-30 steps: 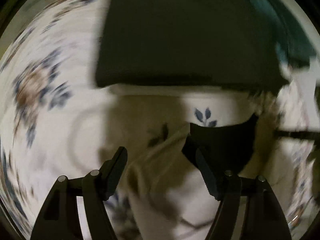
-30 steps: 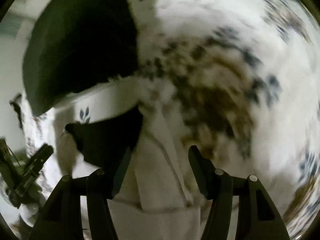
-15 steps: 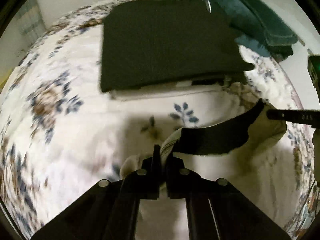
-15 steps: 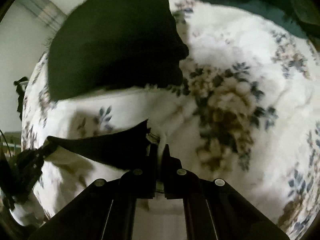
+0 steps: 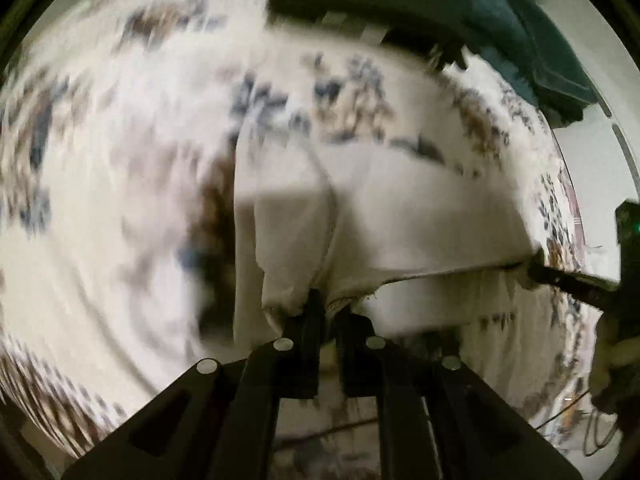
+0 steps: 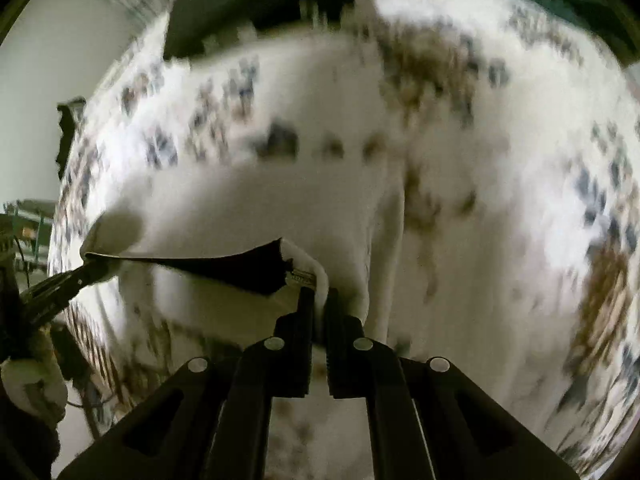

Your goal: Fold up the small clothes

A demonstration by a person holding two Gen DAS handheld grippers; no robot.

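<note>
A small white garment [image 5: 400, 216] with a dark inside [image 6: 240, 270] hangs stretched between my two grippers above the flowered bedspread. My left gripper [image 5: 328, 304] is shut on one corner of its edge. My right gripper [image 6: 318, 296] is shut on the other corner; it also shows at the right of the left wrist view [image 5: 560, 276]. The left gripper shows at the left of the right wrist view [image 6: 76, 280]. The cloth drapes away from the held edge onto the bed. Both views are blurred by motion.
A folded dark garment [image 5: 360, 4] lies at the far side of the bedspread [image 5: 100, 160], also in the right wrist view [image 6: 260, 4]. Dark teal folded cloth [image 5: 532, 40] lies at the far right. The bed's edge runs along the right [image 5: 576, 208].
Both grippers, shut on the garment's edge, have lifted and pulled it taut; the cloth has swung away from me over the bed. A second ago both were open over it.
</note>
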